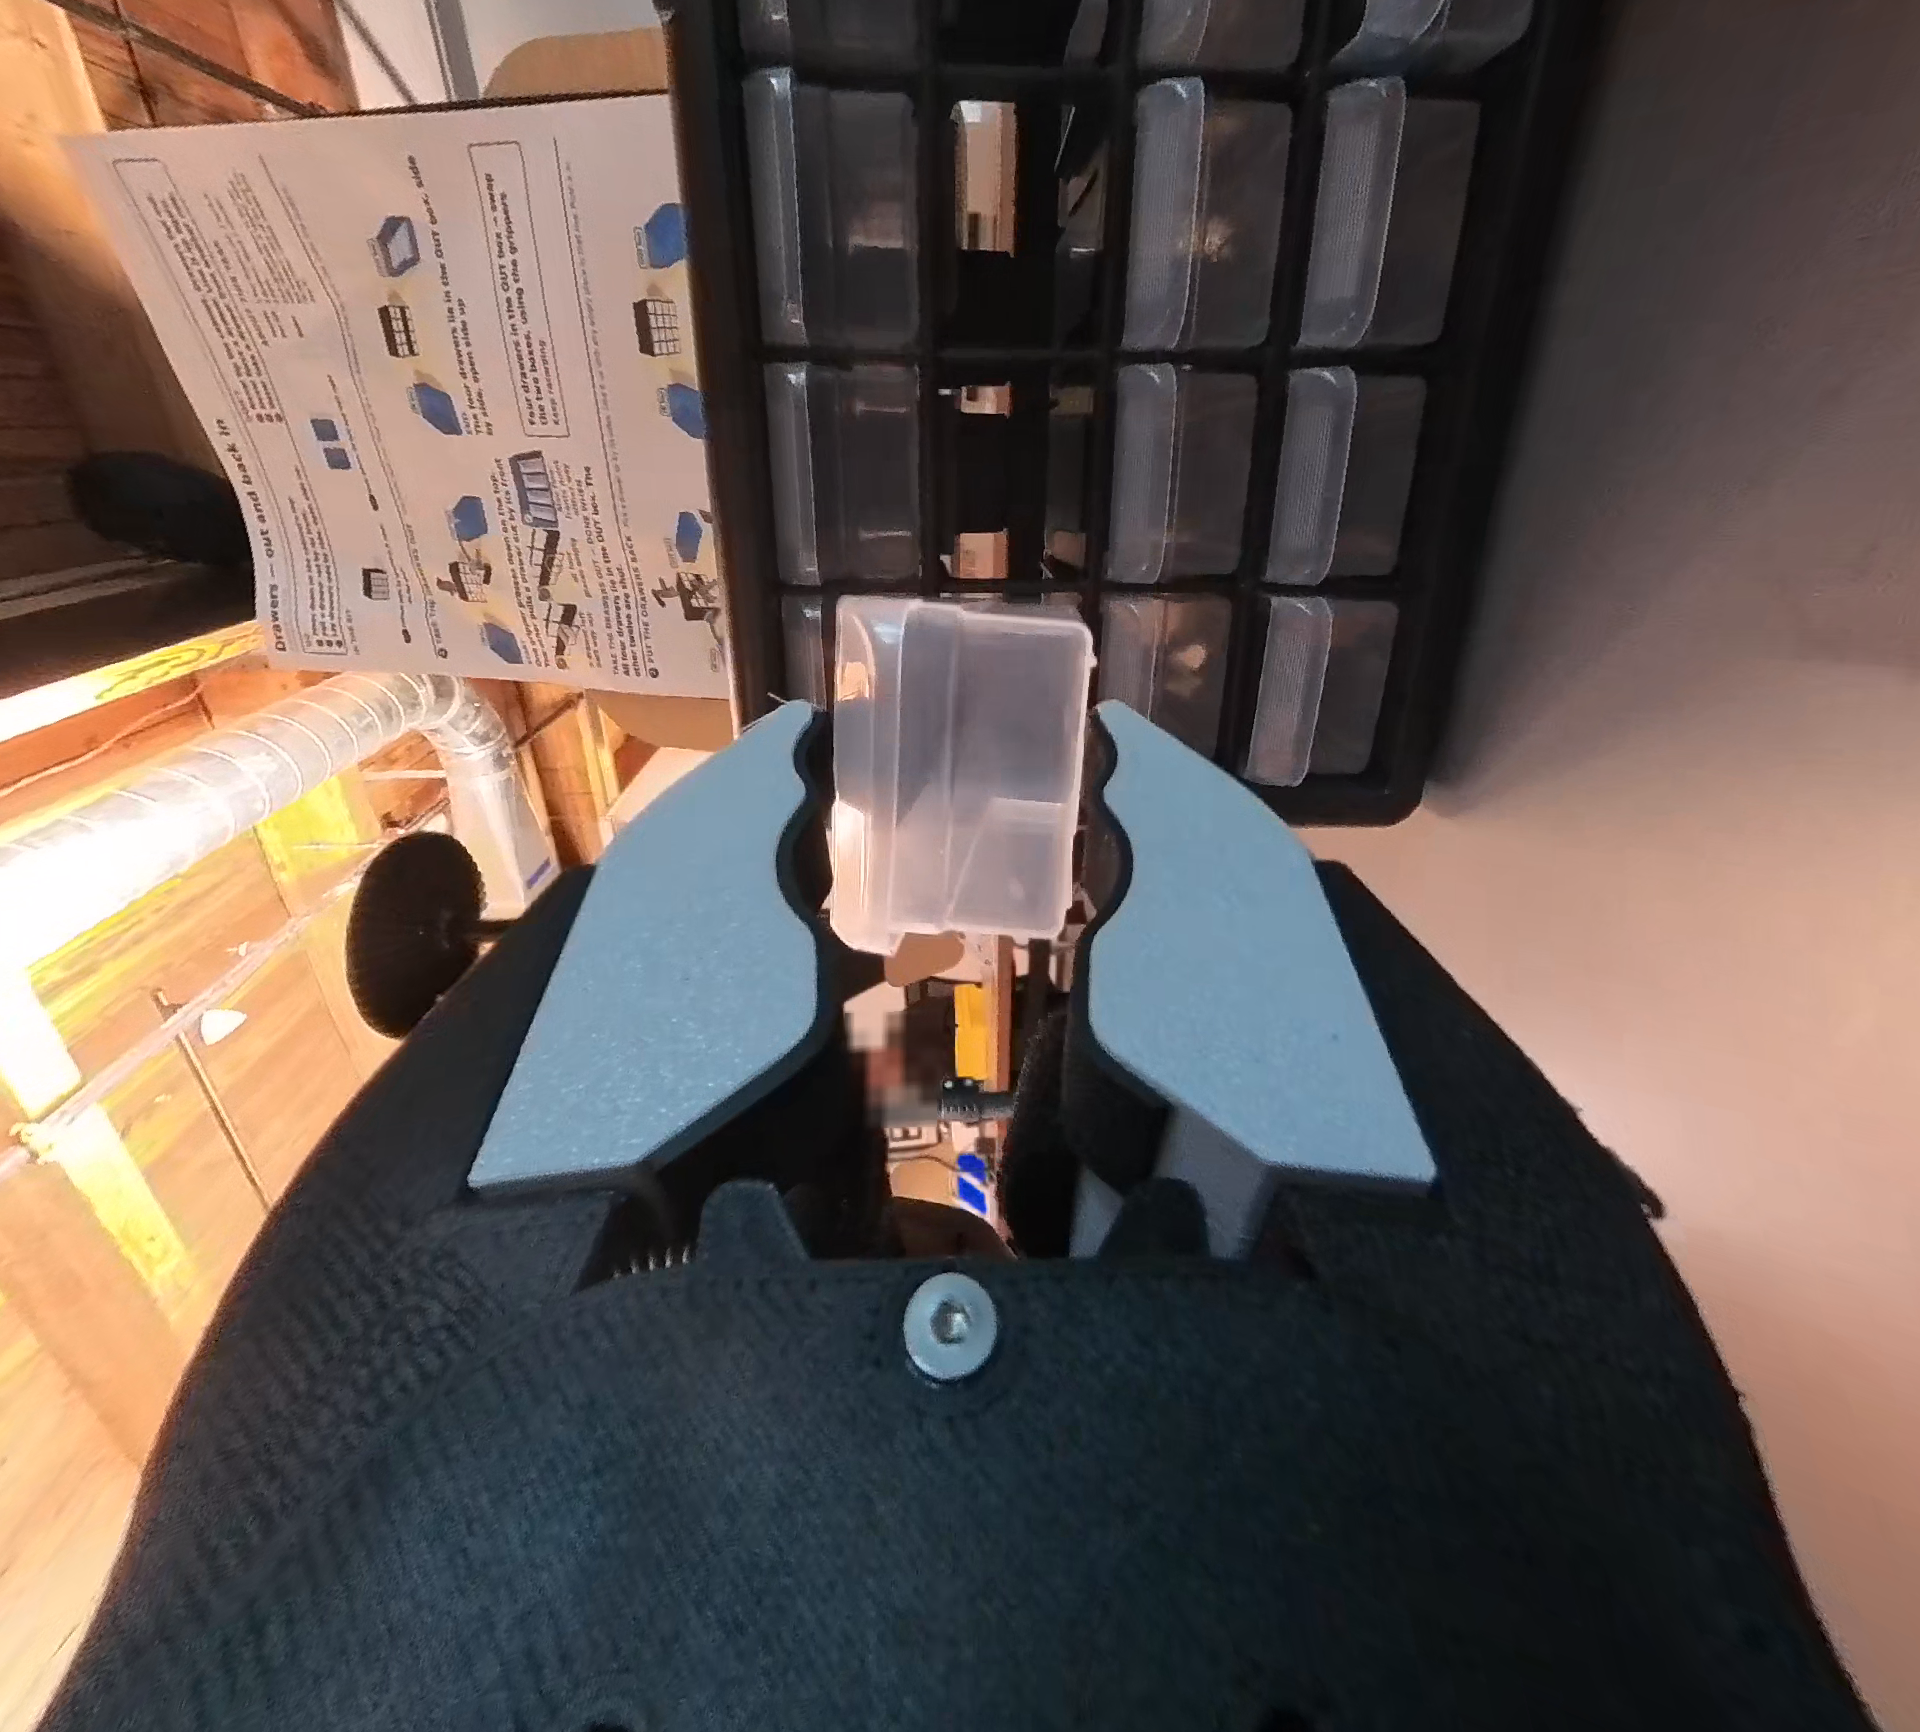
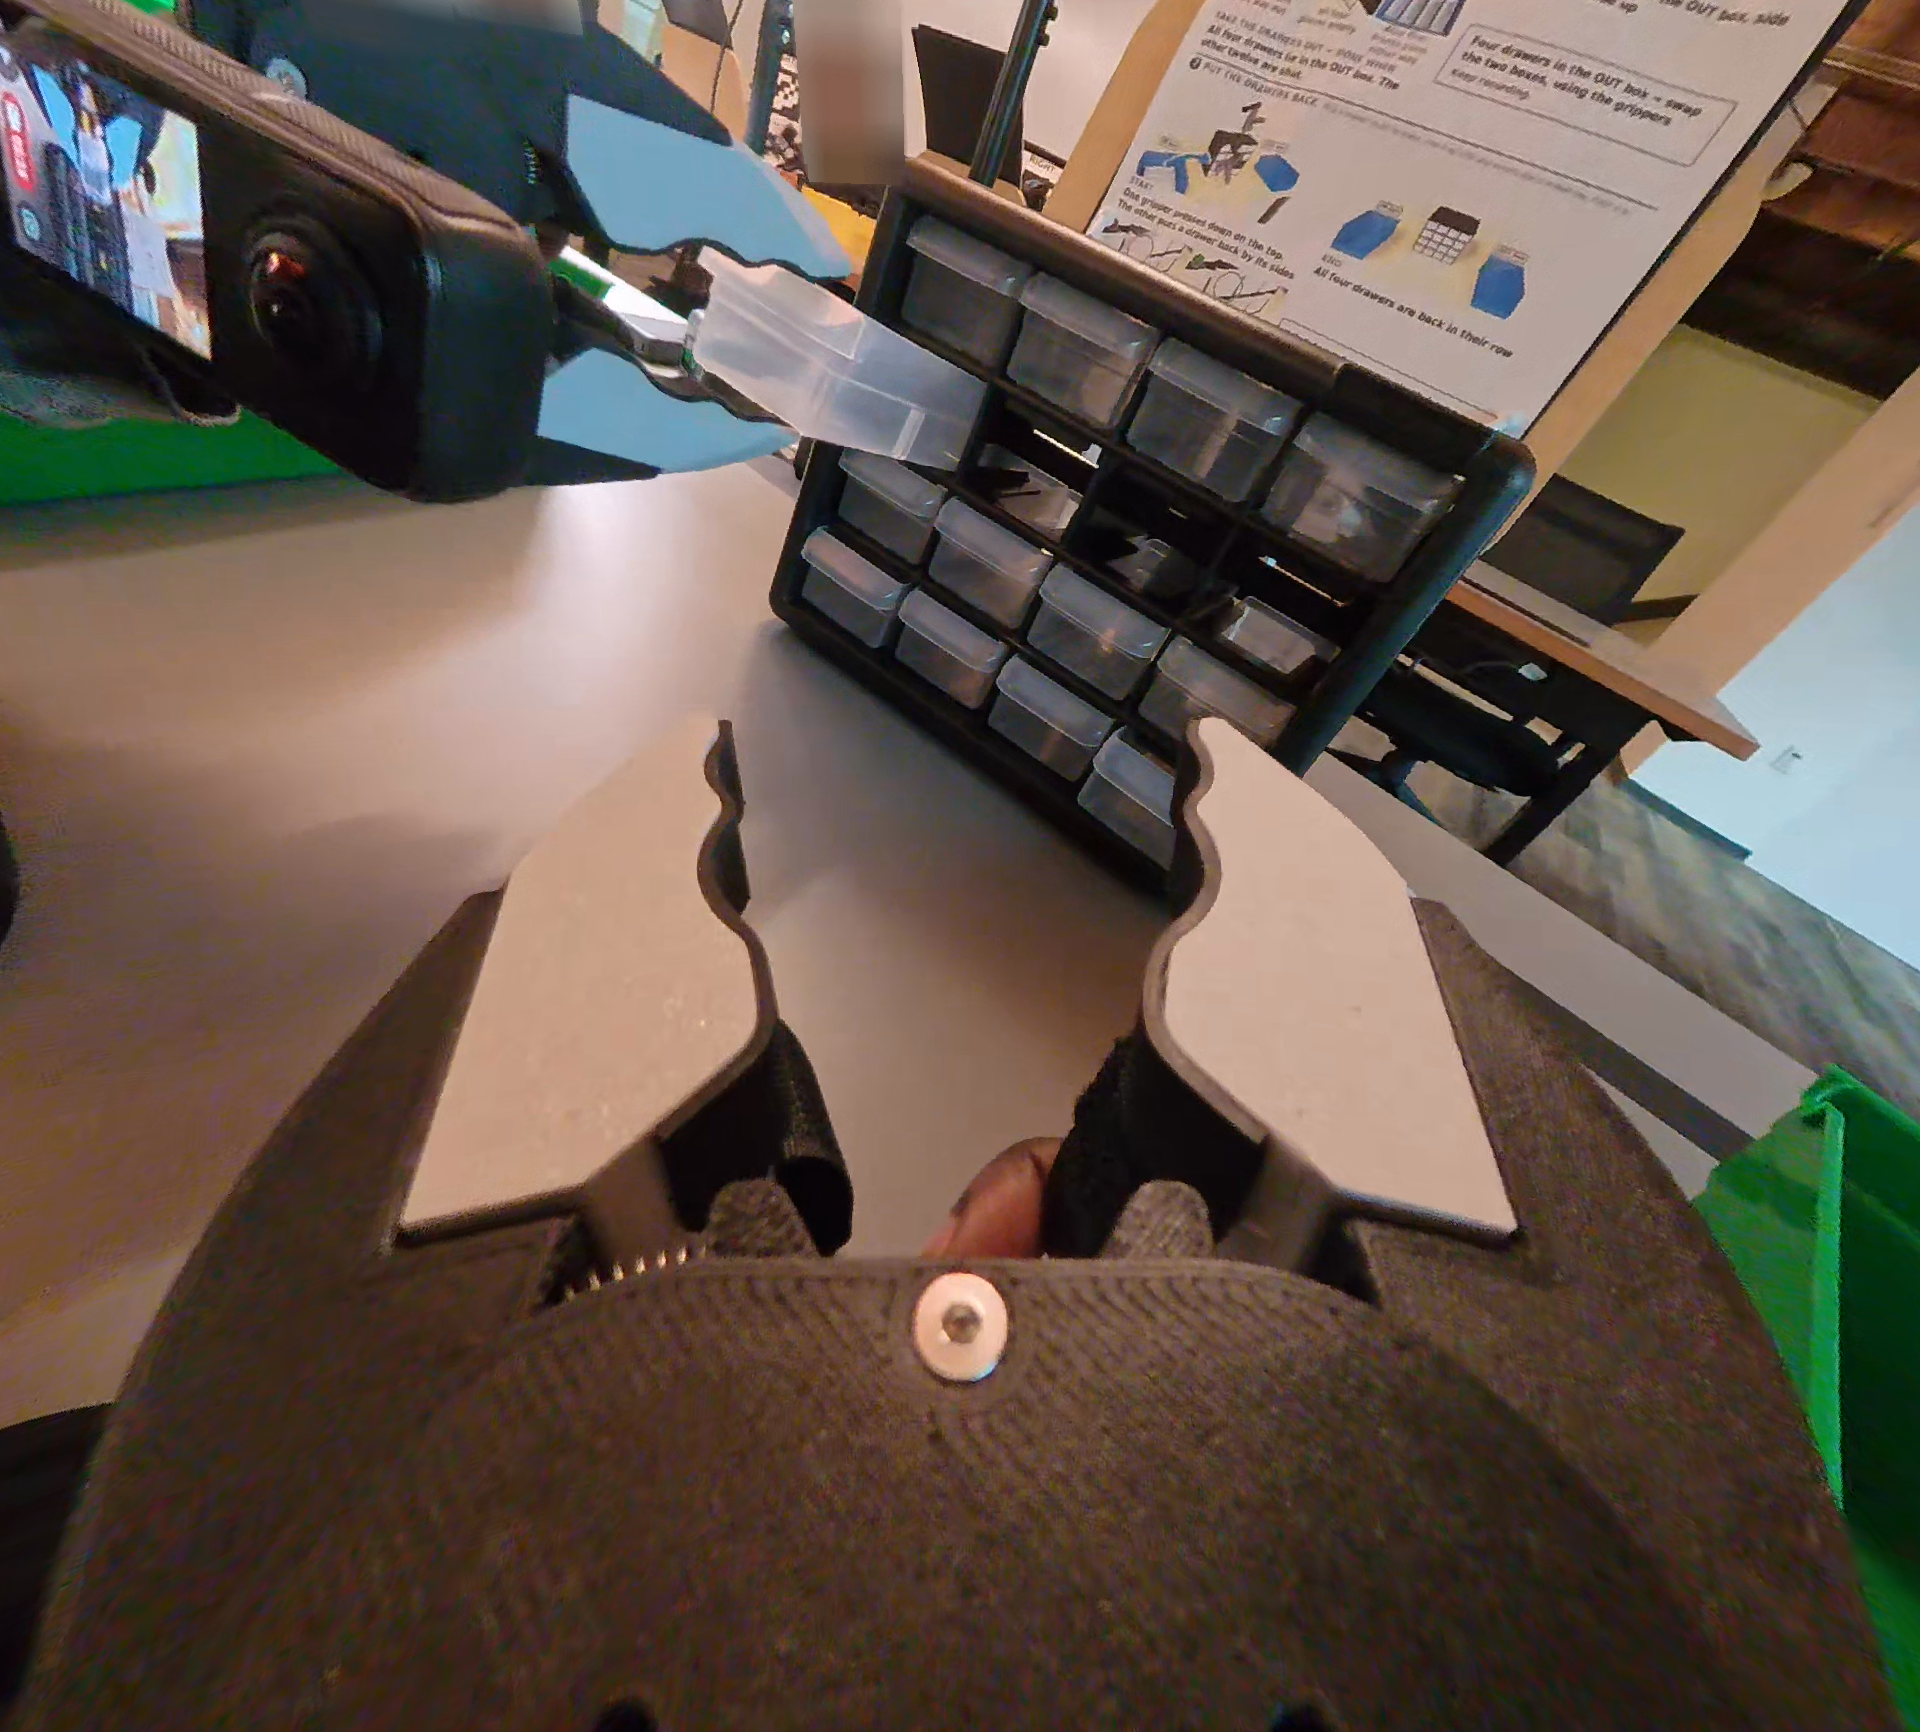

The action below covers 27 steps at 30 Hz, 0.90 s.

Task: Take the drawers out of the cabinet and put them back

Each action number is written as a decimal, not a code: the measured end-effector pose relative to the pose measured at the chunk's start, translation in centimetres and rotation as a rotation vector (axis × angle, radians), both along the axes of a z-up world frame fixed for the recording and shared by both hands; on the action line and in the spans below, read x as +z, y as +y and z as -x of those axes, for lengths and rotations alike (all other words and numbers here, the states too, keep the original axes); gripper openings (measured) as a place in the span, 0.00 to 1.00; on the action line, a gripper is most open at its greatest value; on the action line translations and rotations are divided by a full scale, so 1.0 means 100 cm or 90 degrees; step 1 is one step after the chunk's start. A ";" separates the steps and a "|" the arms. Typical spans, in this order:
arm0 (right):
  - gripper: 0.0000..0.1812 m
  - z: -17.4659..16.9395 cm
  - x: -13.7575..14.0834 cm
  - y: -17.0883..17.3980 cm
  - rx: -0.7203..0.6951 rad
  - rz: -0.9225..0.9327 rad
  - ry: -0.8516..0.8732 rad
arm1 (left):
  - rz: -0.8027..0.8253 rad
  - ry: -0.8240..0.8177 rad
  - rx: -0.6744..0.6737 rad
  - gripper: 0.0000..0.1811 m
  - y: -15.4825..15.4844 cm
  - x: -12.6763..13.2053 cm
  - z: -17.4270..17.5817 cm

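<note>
Right gripper (image 2: 956, 809) hangs spread wide over the grey table (image 2: 312, 695), empty. Beyond stands the black cabinet (image 2: 1143, 529), poster (image 2: 1475, 82) behind it, green bin (image 2: 1829, 1267) at the table's right edge. Left gripper (image 1: 961, 809) clenches a clear drawer (image 1: 961, 768), its far end at an open second-row slot (image 2: 1029, 477).

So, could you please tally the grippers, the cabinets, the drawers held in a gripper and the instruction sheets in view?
Grippers: 2, left gripper and right gripper
Cabinet: 1
Held drawer: 1
Instruction sheet: 1
Total: 5
</note>
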State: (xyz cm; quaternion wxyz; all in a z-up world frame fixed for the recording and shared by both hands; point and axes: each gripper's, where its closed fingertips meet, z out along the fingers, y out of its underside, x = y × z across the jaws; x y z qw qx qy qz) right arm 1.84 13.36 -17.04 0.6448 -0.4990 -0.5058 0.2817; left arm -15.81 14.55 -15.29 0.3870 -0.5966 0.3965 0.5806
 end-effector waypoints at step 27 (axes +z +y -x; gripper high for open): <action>0.45 0.005 -0.015 0.001 0.030 0.090 -0.028 | 0.038 -0.048 -0.006 0.23 0.011 -0.023 0.027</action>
